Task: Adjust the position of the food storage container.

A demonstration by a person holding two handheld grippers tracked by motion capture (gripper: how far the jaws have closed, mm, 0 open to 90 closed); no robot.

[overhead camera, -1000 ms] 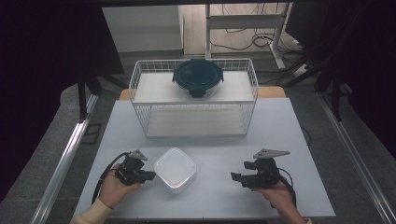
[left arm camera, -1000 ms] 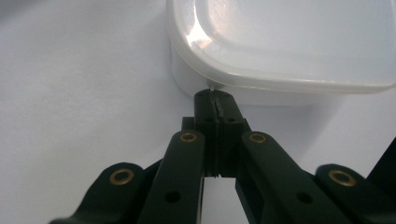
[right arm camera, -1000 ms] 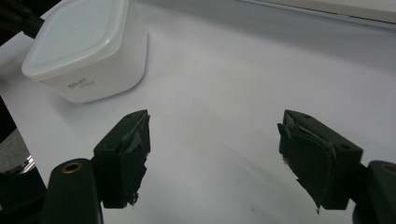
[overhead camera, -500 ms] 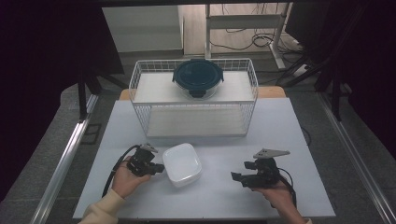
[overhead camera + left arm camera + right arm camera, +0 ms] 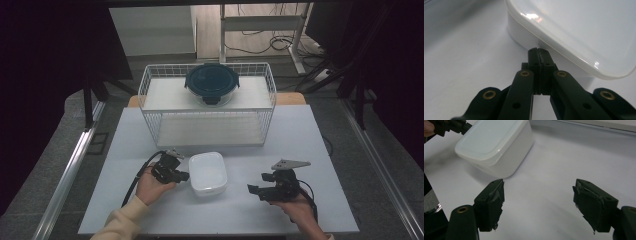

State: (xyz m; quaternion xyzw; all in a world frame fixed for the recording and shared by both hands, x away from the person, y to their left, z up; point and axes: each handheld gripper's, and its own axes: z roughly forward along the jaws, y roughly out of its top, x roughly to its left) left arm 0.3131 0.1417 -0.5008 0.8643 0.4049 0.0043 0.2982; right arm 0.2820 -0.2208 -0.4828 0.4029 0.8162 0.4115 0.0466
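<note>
white tub (image 5: pixel 208 172): sits near the front middle of the tabletop (image 5: pixel 310 135), between the two grippers, lid on, standing flat, a little skewed to the table edge.
left gripper (image 5: pixel 181 176): jaws pressed together with nothing between them; tips sit against the tub's left wall just under the lid rim, seen close in the left gripper view (image 5: pixel 539 53). looks like a nudge or push, not a grasp.
right gripper (image 5: pixel 255 190): jaws spread wide and empty (image 5: pixel 539 202), hovering low over bare tabletop, apart from the tub, pointing roughly toward it.
how it should handle: judged light, thin plastic, likely empty though the milky lid hides the inside. walls stiff enough to push, but smooth and glossy, so it will probably slide on the tabletop rather than tip. lid may flex or pop if squeezed hard.
where to take hold: best guess is across two opposite side walls just below the lid's overhang, where the lip gives a stop against slipping. the rounded corners look like poor purchase.
wire basket (image 5: pixel 150 95): at the back of the tabletop, well apart from the tub; a round dark-lidded container (image 5: pixel 212 82) rests on top of it.
hard to make out: tub contents; whether the lid is snapped down or only laid on; the tub's far side in the left gripper view, where it is cut off by the frame; the room around is dark.
</note>
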